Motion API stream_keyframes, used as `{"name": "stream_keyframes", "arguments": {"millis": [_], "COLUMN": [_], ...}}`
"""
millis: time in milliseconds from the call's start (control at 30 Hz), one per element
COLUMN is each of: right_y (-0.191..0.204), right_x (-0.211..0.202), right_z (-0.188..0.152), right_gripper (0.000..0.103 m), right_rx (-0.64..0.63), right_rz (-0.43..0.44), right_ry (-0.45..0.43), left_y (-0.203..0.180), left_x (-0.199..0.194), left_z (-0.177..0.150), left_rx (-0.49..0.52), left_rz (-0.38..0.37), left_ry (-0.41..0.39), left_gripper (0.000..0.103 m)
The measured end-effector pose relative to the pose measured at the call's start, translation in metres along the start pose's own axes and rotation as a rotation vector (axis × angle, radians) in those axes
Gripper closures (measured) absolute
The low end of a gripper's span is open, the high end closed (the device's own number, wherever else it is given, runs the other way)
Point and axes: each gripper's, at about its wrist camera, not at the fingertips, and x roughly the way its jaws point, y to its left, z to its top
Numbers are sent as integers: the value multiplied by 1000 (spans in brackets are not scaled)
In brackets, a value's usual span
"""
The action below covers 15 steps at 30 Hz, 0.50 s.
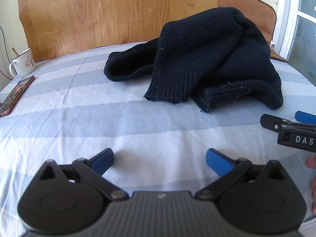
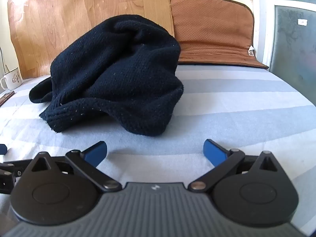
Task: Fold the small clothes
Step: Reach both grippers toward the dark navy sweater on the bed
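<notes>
Ahead of both sets of jaws, well apart from their tips, a dark navy knit sweater (image 1: pixel 207 59) lies crumpled in a heap on a striped blue-and-white sheet (image 1: pixel 118 118); whether a bed or a counter is under it cannot be told. From the left gripper (image 1: pixel 159 159) the heap sits ahead and to the right, a ribbed cuff pointing back toward the jaws. From the right gripper (image 2: pixel 155 151) it sits ahead and slightly left.

The likely trouble is the bunching. Layers overlap, so a pinch at the cuff or the near hem could take two thicknesses at once and drag the whole lump instead of spreading it. The sheet is loose and wrinkled, and low jaws could catch it along with the knit. Off to the left, a phone (image 1: pixel 14 94) and a white mug (image 1: pixel 22 63) sit near the edge, and a wide sweep of a sleeve could knock them.

Both grippers are released: blue pads spread wide, nothing between them, touching no cloth.
</notes>
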Motion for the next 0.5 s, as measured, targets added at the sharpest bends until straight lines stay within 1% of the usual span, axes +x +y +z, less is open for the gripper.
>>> {"name": "stream_keyframes", "arguments": {"millis": [500], "right_y": [-4], "right_x": [-1], "right_z": [2], "right_gripper": [0], "right_rx": [28], "right_rz": [21], "right_ry": [-13], "left_y": [2], "left_x": [1], "left_z": [-3], "left_rx": [2], "left_rz": [-10], "left_ry": [-12], "left_gripper": [0]}}
